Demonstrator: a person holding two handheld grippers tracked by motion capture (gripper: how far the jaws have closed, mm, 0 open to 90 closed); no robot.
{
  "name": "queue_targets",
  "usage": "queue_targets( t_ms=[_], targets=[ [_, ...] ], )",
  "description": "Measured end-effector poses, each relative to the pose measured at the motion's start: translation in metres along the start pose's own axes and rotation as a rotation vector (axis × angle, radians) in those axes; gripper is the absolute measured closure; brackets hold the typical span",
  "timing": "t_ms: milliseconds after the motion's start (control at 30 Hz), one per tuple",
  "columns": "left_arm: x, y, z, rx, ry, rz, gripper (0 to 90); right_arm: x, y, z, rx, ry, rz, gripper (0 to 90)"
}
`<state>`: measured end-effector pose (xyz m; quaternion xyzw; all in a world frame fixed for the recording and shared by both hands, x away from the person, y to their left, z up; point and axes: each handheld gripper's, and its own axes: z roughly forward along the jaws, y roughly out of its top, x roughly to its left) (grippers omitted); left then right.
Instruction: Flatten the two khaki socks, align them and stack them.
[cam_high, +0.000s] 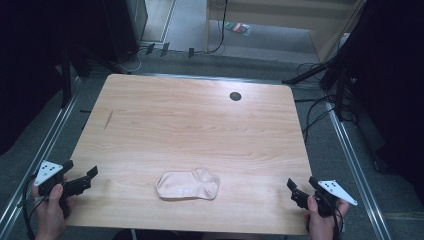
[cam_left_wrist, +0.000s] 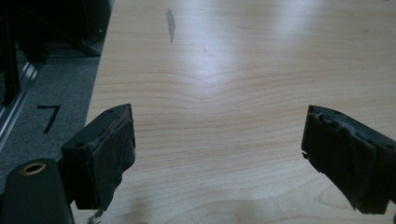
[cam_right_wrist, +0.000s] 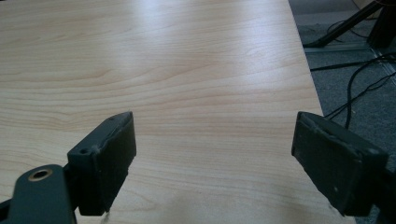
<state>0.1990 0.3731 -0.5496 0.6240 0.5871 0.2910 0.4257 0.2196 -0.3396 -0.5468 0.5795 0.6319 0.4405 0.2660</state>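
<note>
A pale pink sock (cam_high: 187, 185) lies crumpled on the wooden table (cam_high: 190, 125), near the front edge at the middle. My left gripper (cam_high: 84, 181) is held at the front left corner, well left of the sock, and stands open with nothing between its jaws (cam_left_wrist: 219, 158). My right gripper (cam_high: 298, 194) is held at the front right corner, well right of the sock, also open and empty (cam_right_wrist: 215, 163). Both point over the bare wood.
A dark round hole (cam_high: 235, 96) sits near the table's far edge. A dark streak (cam_high: 108, 120) marks the left side. Cables (cam_high: 320, 110) and stand legs lie on the grey floor at right, with metal rails (cam_high: 350, 155) along both sides.
</note>
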Motion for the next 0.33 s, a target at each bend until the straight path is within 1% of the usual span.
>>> queue_targets(
  t_ms=[33, 67, 167, 233, 333],
  targets=[
    [0.0, 0.0, 0.0, 0.0, 0.0, 0.0, 10.2, 0.0002, 0.0, 0.0002, 0.003, 0.0, -0.003, 14.1],
    [-0.0001, -0.0007, 0.0032, 0.004, 0.0, -0.008, 10.2, 0.0007, 0.0001, 0.0007, 0.007, 0.002, -0.008, 14.1],
    [-0.0036, -0.0004, 0.0047, 0.01, 0.006, 0.017, 10.3, 0.0026, 0.0, 0.001, 0.014, -0.004, -0.02, 14.1],
    [-0.0046, 0.0, 0.0056, 0.018, 0.004, 0.024, 10.2, 0.0027, 0.0002, 0.0014, 0.017, -0.002, -0.018, 14.1],
    [-0.0046, 0.0004, 0.0067, 0.026, 0.004, 0.021, 10.3, 0.0024, 0.0004, 0.0017, 0.021, -0.005, -0.013, 14.1]
  ],
)
